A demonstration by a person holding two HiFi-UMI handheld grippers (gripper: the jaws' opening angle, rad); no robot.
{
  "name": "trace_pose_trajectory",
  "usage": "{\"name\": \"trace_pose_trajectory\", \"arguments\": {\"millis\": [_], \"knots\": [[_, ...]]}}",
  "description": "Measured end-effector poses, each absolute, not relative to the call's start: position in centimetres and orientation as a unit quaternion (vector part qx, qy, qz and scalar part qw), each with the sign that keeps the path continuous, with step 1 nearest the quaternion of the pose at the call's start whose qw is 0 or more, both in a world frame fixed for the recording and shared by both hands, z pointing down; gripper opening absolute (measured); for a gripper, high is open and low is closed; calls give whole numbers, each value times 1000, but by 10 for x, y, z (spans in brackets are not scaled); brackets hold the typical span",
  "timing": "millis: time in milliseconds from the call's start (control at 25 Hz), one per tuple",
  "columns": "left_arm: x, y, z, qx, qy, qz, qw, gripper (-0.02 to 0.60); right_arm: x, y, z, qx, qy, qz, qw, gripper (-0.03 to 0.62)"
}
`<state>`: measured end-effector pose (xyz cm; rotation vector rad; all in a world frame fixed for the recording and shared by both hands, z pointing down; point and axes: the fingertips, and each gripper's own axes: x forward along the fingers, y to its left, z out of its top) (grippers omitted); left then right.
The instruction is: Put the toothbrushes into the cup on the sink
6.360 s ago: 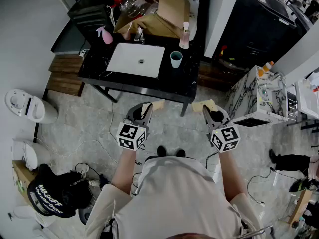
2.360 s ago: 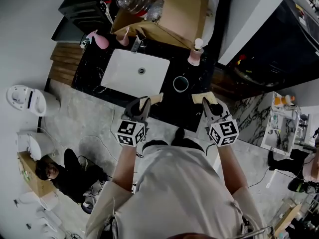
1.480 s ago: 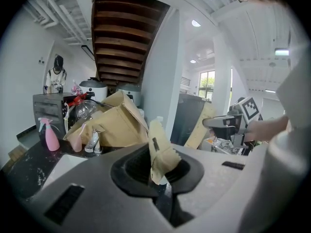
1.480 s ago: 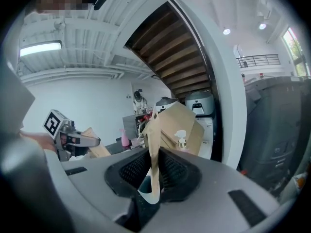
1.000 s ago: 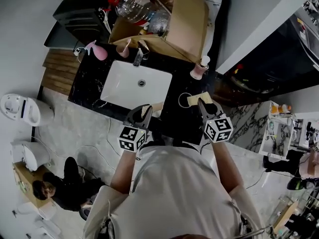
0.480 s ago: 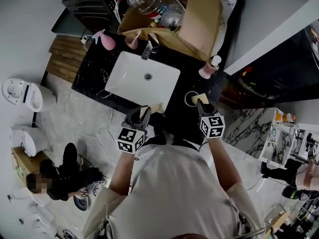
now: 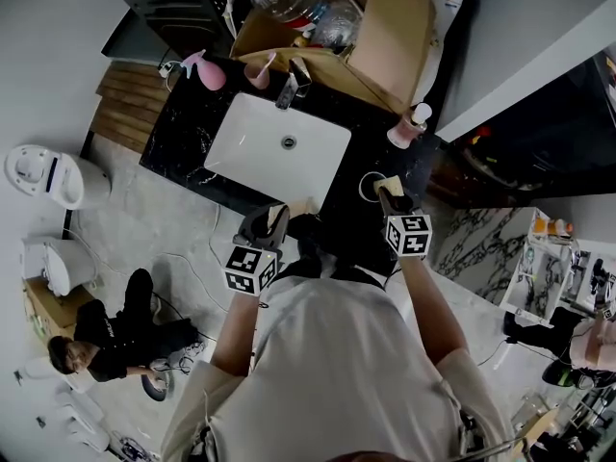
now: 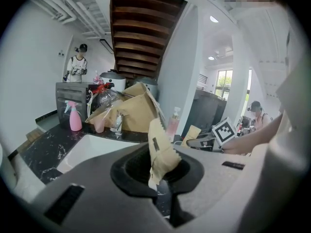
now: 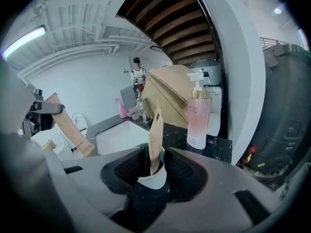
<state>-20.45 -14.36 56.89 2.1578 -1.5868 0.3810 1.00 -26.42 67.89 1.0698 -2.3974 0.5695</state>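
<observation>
Each toothbrush is in a brown paper packet. My left gripper (image 7: 272,221) (image 8: 158,171) is shut on one packet (image 8: 159,149) (image 7: 306,205), held upright over the counter's front edge beside the sink basin (image 7: 279,152). My right gripper (image 7: 390,200) (image 9: 154,166) hangs over the white cup (image 9: 151,178) (image 7: 371,186) at the sink's right. Its jaws are opening. The second packet (image 9: 156,132) stands between them with its lower end in the cup, and the pads (image 9: 177,169) stand off it.
A pink soap pump bottle (image 7: 409,128) (image 9: 198,118) stands just behind the cup on the black counter (image 7: 192,133). The faucet (image 7: 289,89), a pink spray bottle (image 7: 207,68) and a cardboard box (image 7: 385,27) line the back. A person crouches on the floor at the left (image 7: 96,340).
My right gripper has moved in over the cup, carrying its packet down into it, and its jaws have parted. The left gripper still holds its packet in the same place.
</observation>
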Motion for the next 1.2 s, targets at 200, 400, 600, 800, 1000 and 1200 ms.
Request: {"name": "trace_pose_trajectory", "arguments": {"millis": [200,400,600,800,1000,1200], "knots": [[-202,-146,569,782,-569,135,215,34,12,-263,678,389,-869,205,227,191],[-194,-153,567,791,-560,132,210,34,17,-256,668,391,-871,205,215,195],[-180,-161,559,804,-544,133,198,34,27,-247,652,397,-872,208,197,195],[-163,-180,546,823,-521,132,187,34,37,-236,637,385,-878,217,183,171],[-145,-201,527,840,-500,123,169,34,53,-228,628,394,-877,217,170,146],[-122,-222,516,857,-476,128,151,34,68,-221,621,409,-871,217,163,100]]}}
